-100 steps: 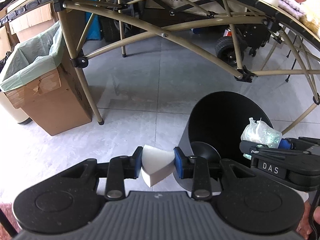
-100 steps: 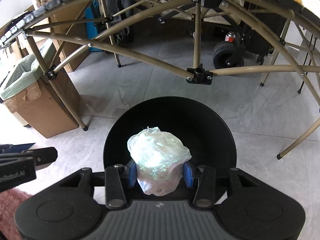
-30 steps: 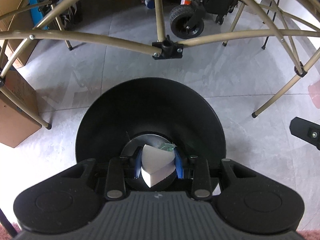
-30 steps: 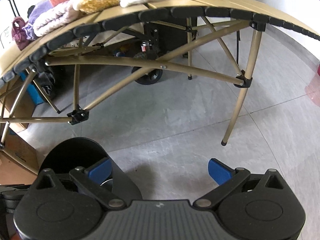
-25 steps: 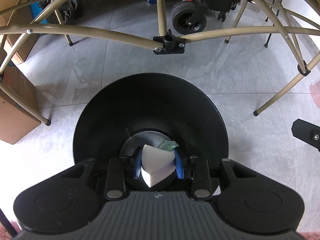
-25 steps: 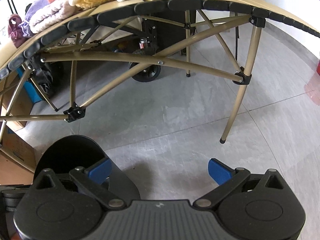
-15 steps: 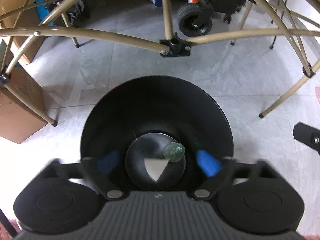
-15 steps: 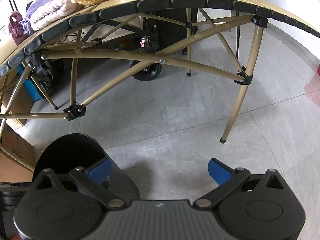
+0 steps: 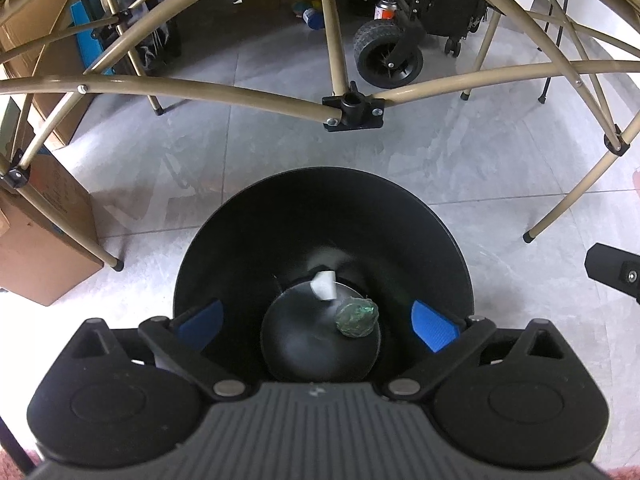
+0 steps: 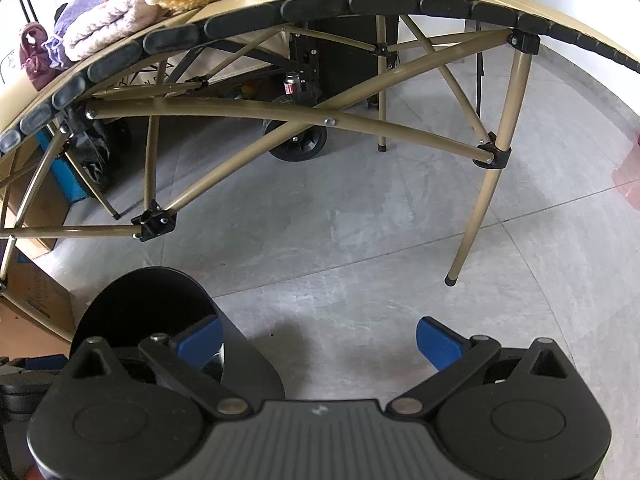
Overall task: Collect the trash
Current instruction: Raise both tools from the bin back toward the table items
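A round black trash bin (image 9: 320, 208) stands on the grey floor right below my left gripper (image 9: 318, 322). The jaws of the left gripper are opening wide, with nothing between the blue pads. At the bin's bottom lie a white foam piece (image 9: 324, 285) and a crumpled greenish plastic wad (image 9: 356, 317). In the right wrist view the same bin (image 10: 148, 304) sits at the lower left. My right gripper (image 10: 318, 342) hangs open and empty over bare floor beside the bin.
A folding table's tan frame (image 9: 352, 110) arches over the bin, and its leg (image 10: 480, 208) stands right of it. Towels (image 10: 132, 20) lie on the tabletop. A cardboard box (image 9: 36, 236) is at the left. A wheeled cart (image 9: 388, 60) sits behind.
The left gripper, shut on the white foam piece a second ago, has opened wide. The foam has dropped to the bin's bottom beside the plastic wad. The right gripper has stayed open and still.
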The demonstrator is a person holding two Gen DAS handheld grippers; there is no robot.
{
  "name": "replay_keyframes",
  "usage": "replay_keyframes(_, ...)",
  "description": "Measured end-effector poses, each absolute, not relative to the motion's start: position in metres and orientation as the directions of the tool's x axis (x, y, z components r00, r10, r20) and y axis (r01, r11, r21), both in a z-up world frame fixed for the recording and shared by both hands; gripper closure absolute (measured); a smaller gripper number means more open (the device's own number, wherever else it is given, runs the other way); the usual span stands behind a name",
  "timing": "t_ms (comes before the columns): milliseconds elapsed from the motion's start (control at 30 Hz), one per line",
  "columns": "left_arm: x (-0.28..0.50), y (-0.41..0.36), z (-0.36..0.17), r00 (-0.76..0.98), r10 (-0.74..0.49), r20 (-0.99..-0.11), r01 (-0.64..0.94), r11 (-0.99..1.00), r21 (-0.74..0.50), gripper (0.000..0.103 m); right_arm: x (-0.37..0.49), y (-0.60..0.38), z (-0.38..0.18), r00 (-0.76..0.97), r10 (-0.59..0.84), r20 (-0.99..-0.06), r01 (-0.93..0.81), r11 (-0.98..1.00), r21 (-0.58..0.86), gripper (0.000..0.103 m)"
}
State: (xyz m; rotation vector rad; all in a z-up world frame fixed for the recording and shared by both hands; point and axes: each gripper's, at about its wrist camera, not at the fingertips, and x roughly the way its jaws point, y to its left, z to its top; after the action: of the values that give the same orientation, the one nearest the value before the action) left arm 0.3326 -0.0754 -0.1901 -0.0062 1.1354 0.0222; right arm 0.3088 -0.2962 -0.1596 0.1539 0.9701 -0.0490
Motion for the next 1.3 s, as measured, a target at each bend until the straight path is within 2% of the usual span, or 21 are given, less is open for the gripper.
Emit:
replay_keyframes(333,0.32,-0.073,-0.168,0.505,0.016,-0.863,0.003,1.0,0.02,0.0,0.305,-0.293,-0.148,0.588,0.054,-0.807,0.109,0.983,0.146,0.0)
replay_keyframes(600,0.298,-0.067,-0.128,0.621,0.002,-0.784,0.02,1.0,0.018,0.0,0.291,-0.292,-0.119,0.654,0.074,-0.753,0.097,0.979,0.181,0.0)
replay_keyframes(1067,0.268,-0.058,-0.035,0.828,-0.021,-0.56,0.041,0.999,0.023,0.0,0.258,-0.294,-0.051,0.821,0.115,-0.559,0.003,0.979,0.206,0.0)
replay_keyframes(1300,0.279,-0.052,-0.008,0.874,-0.008,-0.486,0.01,1.0,0.002,0.0,0.264,-0.293,-0.025,0.874,0.115,-0.471,-0.019,0.979,0.203,0.0)
